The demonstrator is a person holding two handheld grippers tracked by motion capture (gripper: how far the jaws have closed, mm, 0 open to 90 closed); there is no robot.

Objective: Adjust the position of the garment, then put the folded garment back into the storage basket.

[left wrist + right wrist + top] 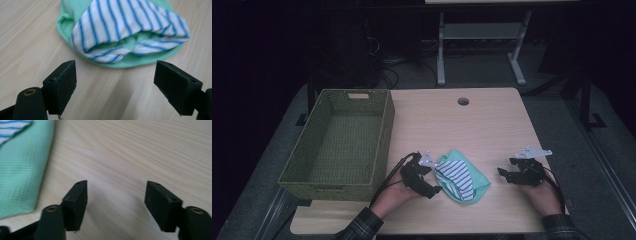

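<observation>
Dim room, floor cables and a second desk frame behind; pale wood-grain tabletop [492, 125] in front, with a round cable hole near its far edge. Item one: woven green basket [384, 135], rectangular, holding nothing, on the tabletop's left side. Item two: small folded bundle of cloth near the front edge, between the two hands, made up of a mint-green cloth [477, 181] wrapped around a blue-and-white striped cloth [458, 177], the striped layer showing through the open fold. Item three: left hand-held gripper [432, 182], jaws spread wide with nothing between them, hovering just beside the bundle's left edge; its own camera looks across bare wood at the folded edge of the striped cloth [125, 27]. Item four: right hand-held gripper [507, 176], likewise parted and empty, a little apart from the bundle's right side, the green cloth [22, 170] lying to the left in its view. Handling note, offered as judgement: the step in hand appears to be picking up the folded bundle for the basket. To do it well, bring the left jaws low along the wood, straddle both layers at the folded edge rather than the loose striped flap, close firmly, and lift level so that the fold does not spill.
</observation>
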